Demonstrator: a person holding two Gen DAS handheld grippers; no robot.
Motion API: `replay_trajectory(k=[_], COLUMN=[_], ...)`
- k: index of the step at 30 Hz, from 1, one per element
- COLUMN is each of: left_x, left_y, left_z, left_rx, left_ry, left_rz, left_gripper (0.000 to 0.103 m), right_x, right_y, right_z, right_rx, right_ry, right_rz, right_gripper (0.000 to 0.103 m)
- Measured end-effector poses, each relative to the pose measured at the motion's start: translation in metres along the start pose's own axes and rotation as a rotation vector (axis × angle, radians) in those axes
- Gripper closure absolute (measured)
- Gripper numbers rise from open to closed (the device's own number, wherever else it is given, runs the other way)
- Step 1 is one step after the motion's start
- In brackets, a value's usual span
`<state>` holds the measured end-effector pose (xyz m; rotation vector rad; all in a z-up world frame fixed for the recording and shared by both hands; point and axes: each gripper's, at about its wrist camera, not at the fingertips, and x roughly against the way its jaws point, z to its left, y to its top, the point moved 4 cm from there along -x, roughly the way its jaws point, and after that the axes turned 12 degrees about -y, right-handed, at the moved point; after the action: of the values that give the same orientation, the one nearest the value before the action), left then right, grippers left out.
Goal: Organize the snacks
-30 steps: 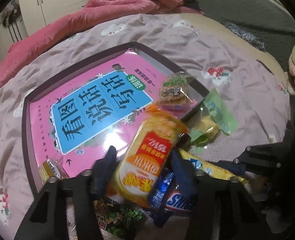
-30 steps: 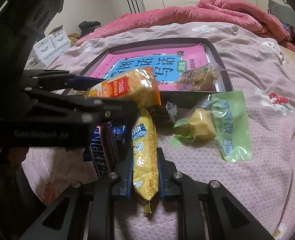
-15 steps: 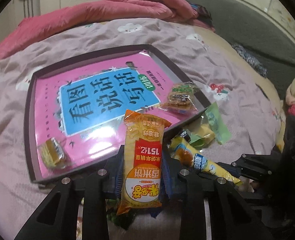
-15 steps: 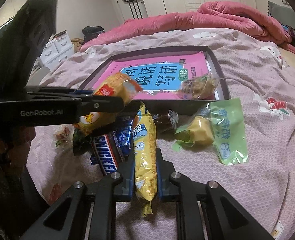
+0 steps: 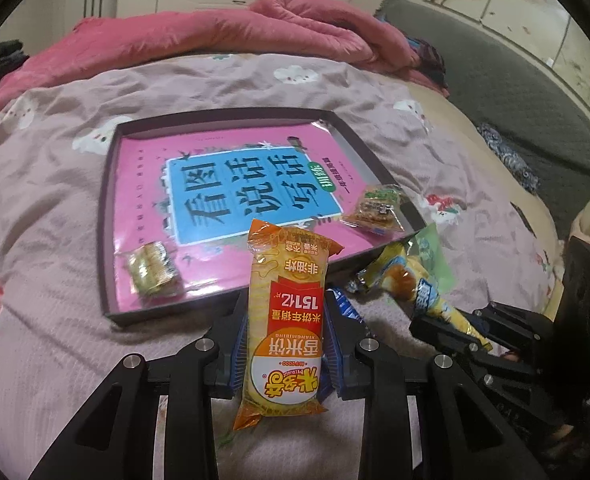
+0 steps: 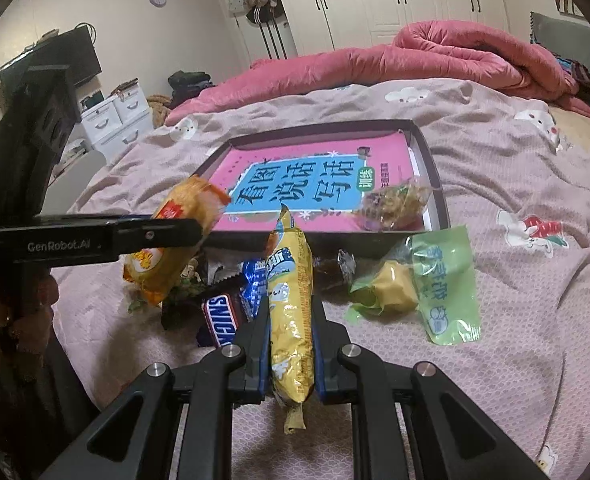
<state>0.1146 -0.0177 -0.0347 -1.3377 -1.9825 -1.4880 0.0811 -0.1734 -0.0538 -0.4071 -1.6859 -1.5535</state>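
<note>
The left gripper (image 5: 285,344) has its fingers (image 5: 237,344) closed on an orange rice cracker pack (image 5: 285,320), which stands lengthwise between them, its top end reaching over the near rim of the dark tray (image 5: 109,216). The right gripper (image 6: 289,344) has its fingers (image 6: 259,344) clamped on a long yellow snack pack (image 6: 291,308), which points forward toward the tray's near wall.

Seen from the right wrist, the left gripper's black arm crosses the left side of the frame and hides part of the rice cracker pack. Under and between the 2 held packs lies a small heap on the bedspread (image 6: 535,280): a Snickers bar (image 6: 221,320), a blue wrapper (image 6: 255,284) touching it, and a dark wrapped sweet (image 6: 337,268) just before the tray wall. To the right of the yellow pack, a green translucent bag (image 6: 443,284) with a yellow pastry inside lies flat on the bedspread, just beside the tray's near right corner.

Inside the tray, a pink book (image 5: 223,184) with a blue title panel covers most of the floor. 2 snacks rest on it: a small gold-wrapped piece (image 5: 153,268) at the near left corner and a clear-wrapped biscuit (image 5: 375,210) at the near right corner.

Beyond the tray a rumpled pink duvet (image 5: 223,36) lies across the bed.
</note>
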Motion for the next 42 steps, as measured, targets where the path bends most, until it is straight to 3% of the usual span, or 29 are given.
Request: replay_trajectory(k=[17,34,42], left_x=[0.035,0.055,0.062], left_y=[0.0,0.016,0.026], left_z=[0.005,0.02,0.032], left_rx=[0.011,0.132,0.161], left_ry=[0.042,0.009,0.048], left_rz=[-0.075,-0.152,-0.185], left_gripper=[0.07,0.07,0.07], right_x=[0.015,0.018,0.013], right_y=[0.008,0.033,0.049], right_z=[0.002,0.002,0.002], right_rx=[-0.011,-0.025,-0.05], right_ry=[-0.009,0.005,0.024], right_rz=[-0.038,-0.1,-0.131], right_gripper=[0.086,0.086,0.086])
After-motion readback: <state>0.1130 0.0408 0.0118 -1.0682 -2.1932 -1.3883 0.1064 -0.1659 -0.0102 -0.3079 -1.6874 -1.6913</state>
